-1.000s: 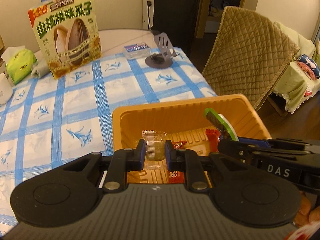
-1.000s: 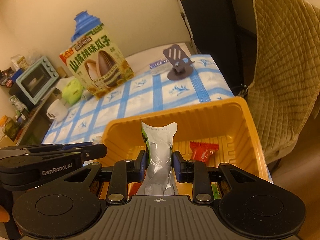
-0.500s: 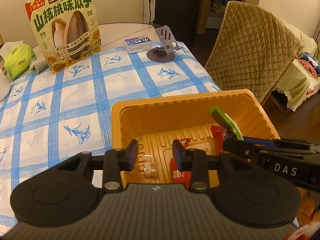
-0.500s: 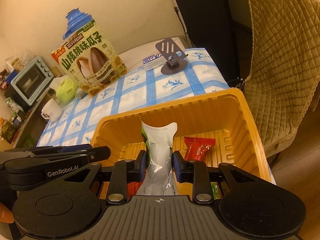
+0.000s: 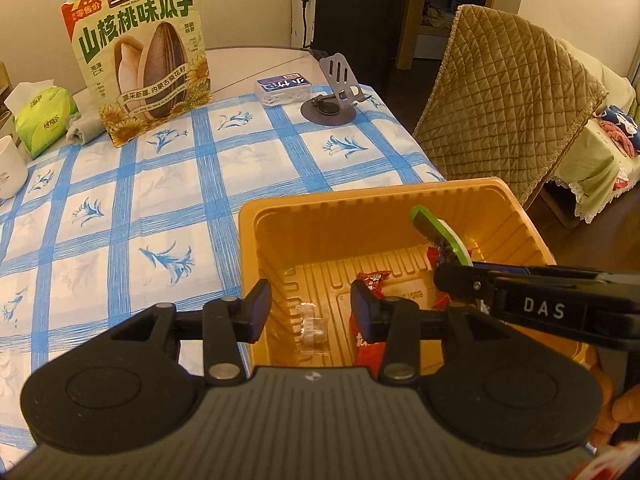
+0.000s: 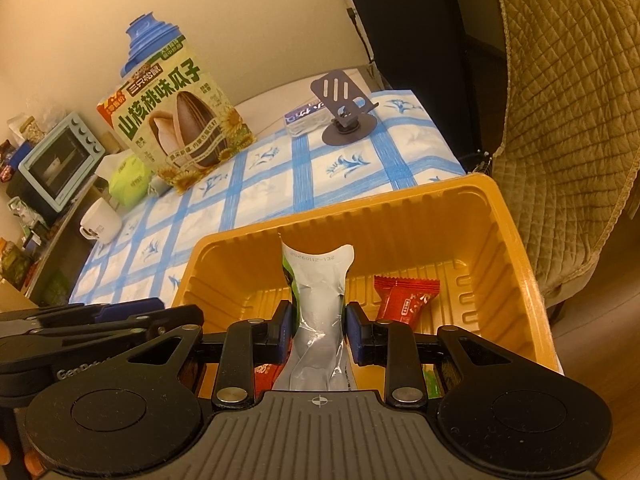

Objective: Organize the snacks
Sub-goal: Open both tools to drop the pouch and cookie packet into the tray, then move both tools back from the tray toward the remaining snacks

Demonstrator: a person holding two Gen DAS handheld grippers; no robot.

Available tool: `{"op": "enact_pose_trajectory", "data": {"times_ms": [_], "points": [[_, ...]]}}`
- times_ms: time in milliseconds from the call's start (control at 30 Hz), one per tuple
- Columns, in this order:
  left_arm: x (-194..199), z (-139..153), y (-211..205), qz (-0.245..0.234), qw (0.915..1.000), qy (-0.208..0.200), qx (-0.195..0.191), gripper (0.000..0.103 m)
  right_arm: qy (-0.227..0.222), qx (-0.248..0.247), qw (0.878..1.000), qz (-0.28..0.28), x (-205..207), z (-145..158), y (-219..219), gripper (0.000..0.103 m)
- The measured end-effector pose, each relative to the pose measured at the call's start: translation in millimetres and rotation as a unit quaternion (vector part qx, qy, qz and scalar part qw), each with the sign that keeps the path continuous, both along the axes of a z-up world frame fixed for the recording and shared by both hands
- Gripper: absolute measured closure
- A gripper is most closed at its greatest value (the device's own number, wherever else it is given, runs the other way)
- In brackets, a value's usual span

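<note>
An orange plastic tray sits on the table's near right corner. My left gripper hangs over its left end, jaws opening. Nothing is between its pads. A small clear-wrapped candy lies loose on the tray floor below it, beside a red snack packet. My right gripper is shut on a white and green snack packet, held upright over the tray. Another red snack packet lies on the tray floor to its right. In the left wrist view the green packet sticks up from the right gripper.
A big sunflower-seed bag stands at the back of the blue checked tablecloth. Near it are a phone stand, a small box, a green tissue pack and a white mug. A quilted chair stands on the right.
My left gripper has opened and let go of the clear-wrapped candy, which now lies on the tray floor. The right gripper still holds its packet in the same place.
</note>
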State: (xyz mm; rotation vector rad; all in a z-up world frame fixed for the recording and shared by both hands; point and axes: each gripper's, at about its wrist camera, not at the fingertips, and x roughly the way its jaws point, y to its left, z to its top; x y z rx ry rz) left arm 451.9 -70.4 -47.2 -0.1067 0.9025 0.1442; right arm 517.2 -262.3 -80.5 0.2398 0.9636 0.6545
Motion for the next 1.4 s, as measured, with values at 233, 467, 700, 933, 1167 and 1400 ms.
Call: {"op": "enact_pose_trajectory", "data": {"times_ms": [233,467,700,933,1167,1400], "points": [[-6.1,0.7,2.7,0.002,1.0,0.0,0.0,0.047,-0.004,0.006,1.0,-0.011,3.3,-0.4,-1.9,0.049],[-14.7,5.0,-0.3,-0.006,1.0,-0.006,-0.003,0.037,-0.012,-0.006,1.0,-0.017,2.2,7.6,-11.5,0.04],[-23.1,13.4,-3.4,-0.009,0.9998,-0.017,-0.009,0.028,-0.022,-0.017,0.999,-0.029,-5.2,17.2,-28.7,0.027],[-39.5,27.8,-7.3,-0.014,0.9991,-0.036,-0.016,0.022,-0.032,-0.016,0.998,-0.044,-18.6,31.9,-47.8,0.011],[-69.9,49.3,-11.2,-0.021,0.9975,-0.065,-0.019,0.016,-0.046,-0.009,0.998,-0.048,-44.5,51.4,-64.2,0.009],[-117.2,66.5,-8.7,-0.015,0.996,-0.086,-0.019,0.008,-0.058,0.0,0.998,-0.038,-82.7,71.6,-73.4,0.009]]}}
